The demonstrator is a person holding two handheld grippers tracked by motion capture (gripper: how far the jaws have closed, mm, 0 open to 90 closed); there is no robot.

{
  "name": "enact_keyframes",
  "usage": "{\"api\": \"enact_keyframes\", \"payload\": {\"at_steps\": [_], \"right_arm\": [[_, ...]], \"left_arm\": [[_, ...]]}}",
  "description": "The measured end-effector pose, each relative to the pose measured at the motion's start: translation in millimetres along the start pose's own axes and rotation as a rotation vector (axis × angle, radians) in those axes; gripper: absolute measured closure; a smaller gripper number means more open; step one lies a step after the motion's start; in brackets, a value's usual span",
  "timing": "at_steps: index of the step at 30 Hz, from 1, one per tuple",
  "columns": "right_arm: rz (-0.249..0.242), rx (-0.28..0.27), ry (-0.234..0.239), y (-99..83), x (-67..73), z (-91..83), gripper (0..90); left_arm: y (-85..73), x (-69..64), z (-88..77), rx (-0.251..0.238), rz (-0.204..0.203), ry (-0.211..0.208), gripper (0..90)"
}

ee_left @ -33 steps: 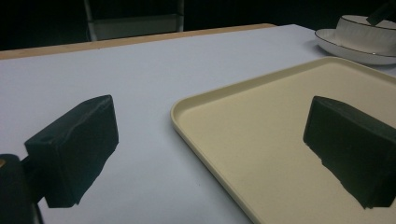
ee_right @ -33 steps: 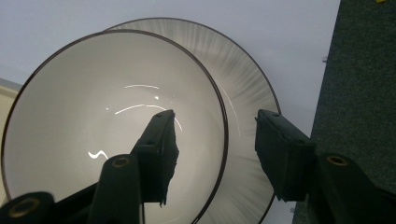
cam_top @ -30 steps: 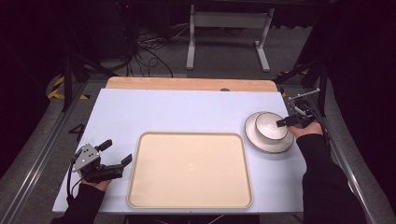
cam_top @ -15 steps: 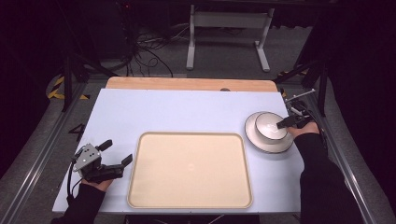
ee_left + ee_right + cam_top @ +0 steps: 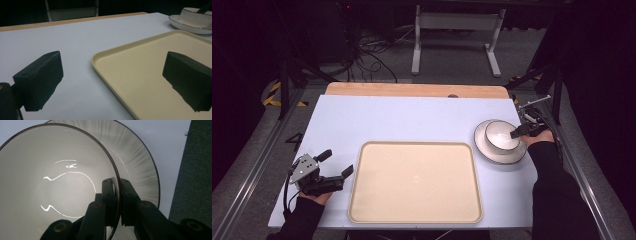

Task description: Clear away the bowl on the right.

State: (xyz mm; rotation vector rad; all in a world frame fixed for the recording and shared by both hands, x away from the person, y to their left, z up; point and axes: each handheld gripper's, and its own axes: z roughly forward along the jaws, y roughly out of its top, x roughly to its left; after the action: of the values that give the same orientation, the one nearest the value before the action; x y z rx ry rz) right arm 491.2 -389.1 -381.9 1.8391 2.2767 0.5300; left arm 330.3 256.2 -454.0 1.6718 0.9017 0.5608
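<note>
right gripper view: the right gripper [image 5: 117, 202] has its jaws pinched on the rim of the bowl [image 5: 57, 185], one jaw inside the wall and one outside; they have just been closing onto it
high view: the bowl [image 5: 502, 135] sits on the plate [image 5: 498, 156] at the right side of the table [image 5: 377, 120], just beside the tray [image 5: 414, 182] but apart from it
bowl handling: looks like glazed ceramic, so stiff, breakable and likely slick; probably has some weight for a thin rim pinch, and it may tip or slide between the pads when lifted
where to hold: the rim wall as it is now, pads deep over the edge; a slow level lift seems wise so the plate is not dragged along
bowl looks: round, white and glossy inside with bright reflections, a thin dark line round the lip
plate looks: white, wider than the bowl, same dark edge line
left gripper [image 5: 329, 172]: jaws wide apart with nothing between them, resting at the tray's left edge
</note>
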Motion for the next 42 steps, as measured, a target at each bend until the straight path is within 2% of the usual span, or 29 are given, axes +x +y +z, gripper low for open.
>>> {"api": "enact_keyframes", "payload": {"at_steps": [11, 16, 23, 24, 27, 31, 42], "right_arm": [[0.019, 0.000, 0.006, -0.2, 0.5, -3.2, 84.1], [0.014, -0.008, 0.017, -0.8, 0.8, -6.3, 83.8], [-0.009, 0.003, -0.005, -0.5, 4.4, -13.1, 83.5], [-0.032, 0.005, -0.019, 1.9, 8.7, -19.1, 83.5], [-0.039, -0.002, -0.009, 4.1, 12.7, -26.5, 83.8], [-0.054, -0.010, -0.025, 7.0, 17.6, -36.0, 83.6], [-0.091, -0.013, -0.023, 12.0, 25.1, -58.2, 83.5]], "left_arm": [[-0.1, 0.9, -0.4, -0.005, -0.010, 0.001, 3.8], [-0.2, 0.3, 0.0, -0.005, -0.009, 0.001, 3.8], [-0.2, 0.2, 0.0, -0.003, -0.009, 0.001, 3.8], [-0.3, 0.1, 0.1, -0.006, -0.010, 0.002, 3.8], [-0.3, 0.3, 0.0, -0.008, -0.010, 0.000, 3.8], [-0.4, 0.2, -0.1, -0.008, -0.006, -0.002, 3.9], [-0.3, 0.5, -0.4, -0.007, -0.008, -0.005, 4.0]]}}
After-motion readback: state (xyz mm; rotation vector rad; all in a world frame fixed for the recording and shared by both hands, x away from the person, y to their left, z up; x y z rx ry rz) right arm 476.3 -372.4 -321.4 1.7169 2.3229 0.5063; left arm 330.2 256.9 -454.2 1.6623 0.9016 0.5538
